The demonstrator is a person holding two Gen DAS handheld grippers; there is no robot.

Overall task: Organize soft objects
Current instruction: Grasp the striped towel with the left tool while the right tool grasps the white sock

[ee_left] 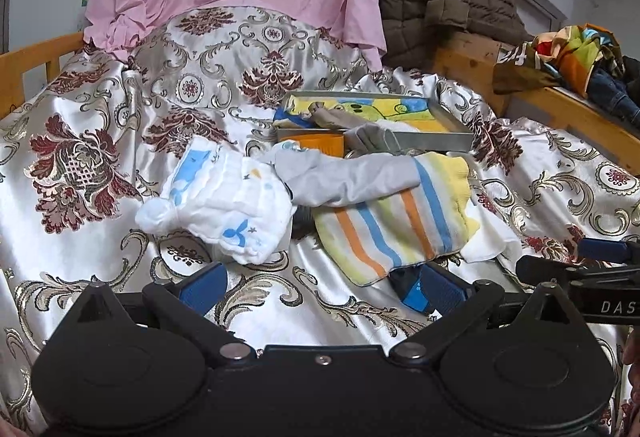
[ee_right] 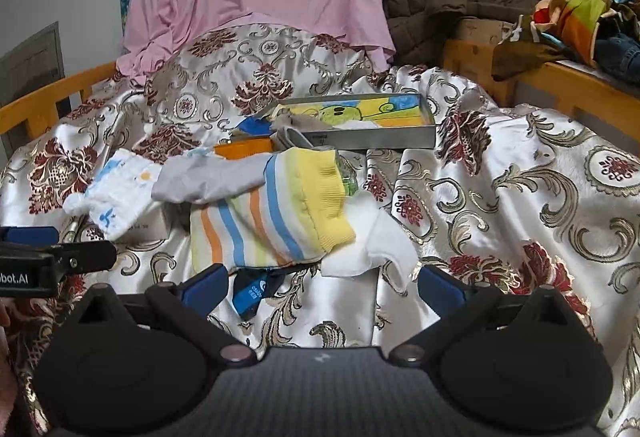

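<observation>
1. Both grippers hang low over the near part of the bed, side by side. The left gripper [ee_left: 322, 287] has its fingers wide apart and holds nothing. The right gripper [ee_right: 322, 287] is the same: wide and empty.
2. Nearest to them, a small dark blue piece [ee_right: 252, 291] peeks out from under the pile. Most of it is hidden, so I cannot tell what it is.
3. Over it lies the striped cloth [ee_right: 264, 221], with a thick yellow ribbed band on its right end. It looks light and limp, and it will sag when lifted. I judge the ribbed band the best place to pinch, because it is thicker than the rest.
4. Just right of it, a white cloth [ee_right: 372, 249] lies partly under it. It is thin and may slide on the satin bedcover [ee_right: 520, 205], which looks slippery.
5. A grey sock [ee_left: 352, 179] lies across the far edge of the striped cloth, touching it. Lifting the striped cloth first would probably drag the sock.
6. To the left, a white baby cloth [ee_left: 224, 205] with blue prints is soft and bunched.
7. Farther, a metal tray [ee_left: 436, 139] holds a yellow towel [ee_left: 360, 107] already.
</observation>
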